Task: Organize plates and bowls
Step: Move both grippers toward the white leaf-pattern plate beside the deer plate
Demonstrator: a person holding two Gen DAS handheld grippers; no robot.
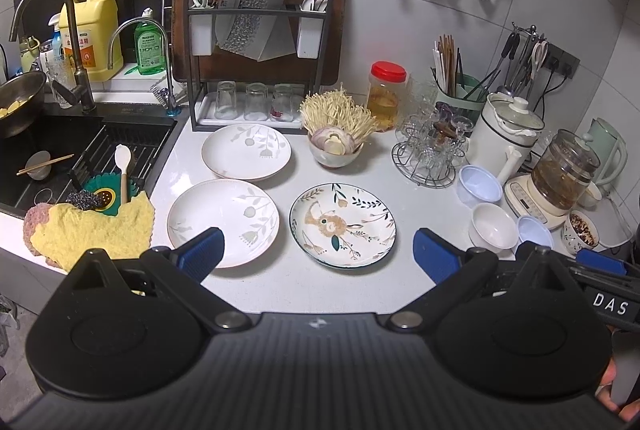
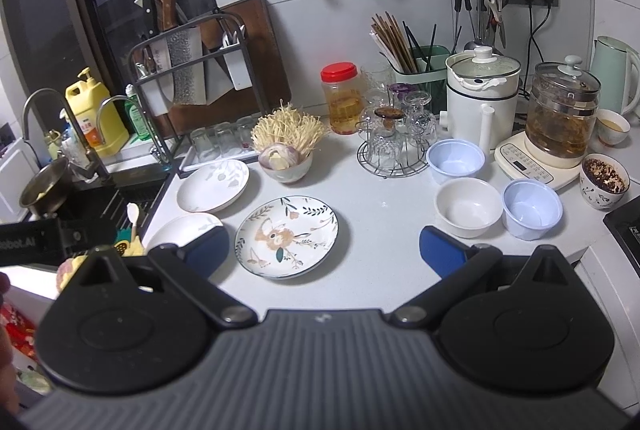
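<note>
Three plates lie on the white counter (image 1: 320, 286): a floral plate (image 1: 342, 224) (image 2: 286, 235) in the middle, a white leaf-pattern plate (image 1: 223, 221) (image 2: 182, 230) at its left, another white plate (image 1: 246, 151) (image 2: 213, 185) behind. At the right stand a white bowl (image 1: 493, 228) (image 2: 469, 207) and two pale blue bowls (image 1: 479, 185) (image 2: 532, 208) (image 2: 455, 160). My left gripper (image 1: 318, 254) is open and empty, above the counter just in front of the plates. My right gripper (image 2: 324, 254) is open and empty, in front of the floral plate.
A bowl of onion and enoki mushrooms (image 1: 336, 146) stands behind the plates. A knife and glass rack (image 1: 256, 46), a red-lidded jar (image 1: 387, 96), a glass-cup stand (image 1: 430, 150), kettles (image 1: 508, 134) and a spice bowl (image 2: 604, 180) line the back and right. The sink (image 1: 60, 158) and a yellow cloth (image 1: 92, 230) are at the left.
</note>
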